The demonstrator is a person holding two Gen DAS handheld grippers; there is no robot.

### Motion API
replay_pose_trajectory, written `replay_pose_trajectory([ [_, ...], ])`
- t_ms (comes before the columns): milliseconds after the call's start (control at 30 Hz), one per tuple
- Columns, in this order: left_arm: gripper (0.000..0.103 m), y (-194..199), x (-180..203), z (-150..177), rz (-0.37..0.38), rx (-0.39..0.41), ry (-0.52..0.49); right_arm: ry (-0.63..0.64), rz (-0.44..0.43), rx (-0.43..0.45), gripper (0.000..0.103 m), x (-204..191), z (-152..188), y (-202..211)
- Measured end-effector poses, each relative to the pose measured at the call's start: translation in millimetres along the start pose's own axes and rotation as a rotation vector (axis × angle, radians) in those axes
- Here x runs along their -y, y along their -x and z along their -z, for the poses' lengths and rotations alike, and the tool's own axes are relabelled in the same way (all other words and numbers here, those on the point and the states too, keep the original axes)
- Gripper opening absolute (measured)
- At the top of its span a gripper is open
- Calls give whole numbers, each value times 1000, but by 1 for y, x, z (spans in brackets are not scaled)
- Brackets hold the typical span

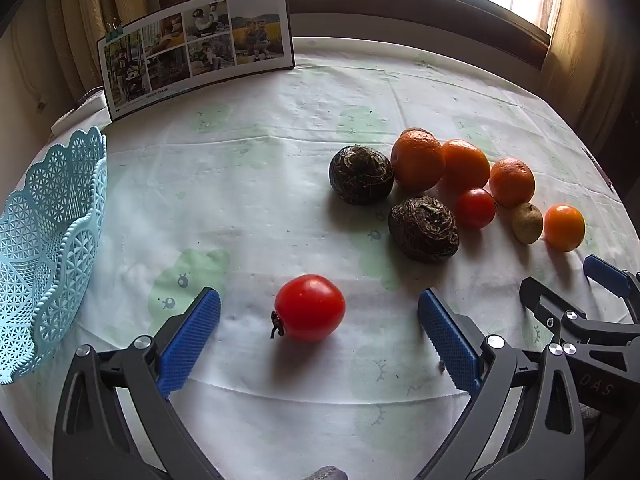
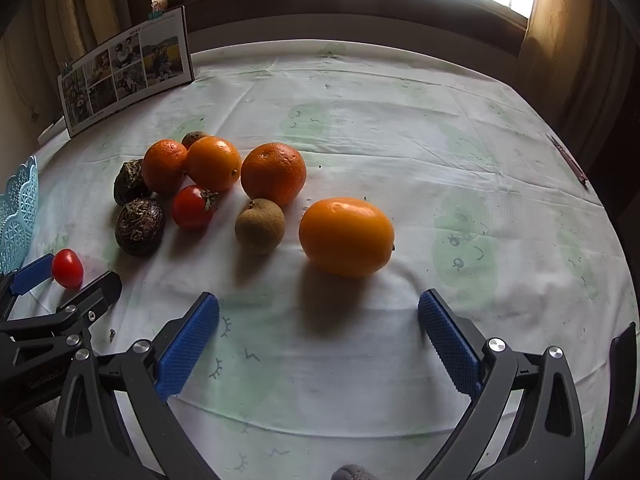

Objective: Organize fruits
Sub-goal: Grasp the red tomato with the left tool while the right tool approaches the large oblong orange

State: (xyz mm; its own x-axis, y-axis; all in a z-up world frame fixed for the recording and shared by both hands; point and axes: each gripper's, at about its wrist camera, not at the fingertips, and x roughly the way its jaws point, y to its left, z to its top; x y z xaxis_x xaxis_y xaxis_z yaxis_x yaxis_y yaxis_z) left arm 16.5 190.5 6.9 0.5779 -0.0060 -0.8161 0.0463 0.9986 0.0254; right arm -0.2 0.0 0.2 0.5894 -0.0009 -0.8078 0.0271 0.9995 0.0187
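Note:
A red tomato (image 1: 310, 307) lies on the tablecloth between the blue pads of my open left gripper (image 1: 319, 294), not touching either pad. A light blue lattice basket (image 1: 48, 248) stands at the left edge. In the right wrist view my right gripper (image 2: 319, 300) is open, with an oval orange fruit (image 2: 346, 236) just beyond its fingertips. That view also shows the left gripper (image 2: 66, 278) around the same tomato (image 2: 67, 268). The right gripper (image 1: 572, 280) shows at the right of the left wrist view.
Further fruit is clustered on the cloth: two dark wrinkled fruits (image 1: 423, 228), three oranges (image 1: 466, 166), a second tomato (image 1: 475, 208) and a small brown fruit (image 1: 527, 223). A photo board (image 1: 196, 46) leans at the back, below a window.

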Motion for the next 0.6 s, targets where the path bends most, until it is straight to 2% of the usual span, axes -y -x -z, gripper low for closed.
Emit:
replay_pose_trajectory([
  [600, 100, 5, -4, -4, 18, -6, -15, 12, -8, -7, 98, 1, 2, 2],
])
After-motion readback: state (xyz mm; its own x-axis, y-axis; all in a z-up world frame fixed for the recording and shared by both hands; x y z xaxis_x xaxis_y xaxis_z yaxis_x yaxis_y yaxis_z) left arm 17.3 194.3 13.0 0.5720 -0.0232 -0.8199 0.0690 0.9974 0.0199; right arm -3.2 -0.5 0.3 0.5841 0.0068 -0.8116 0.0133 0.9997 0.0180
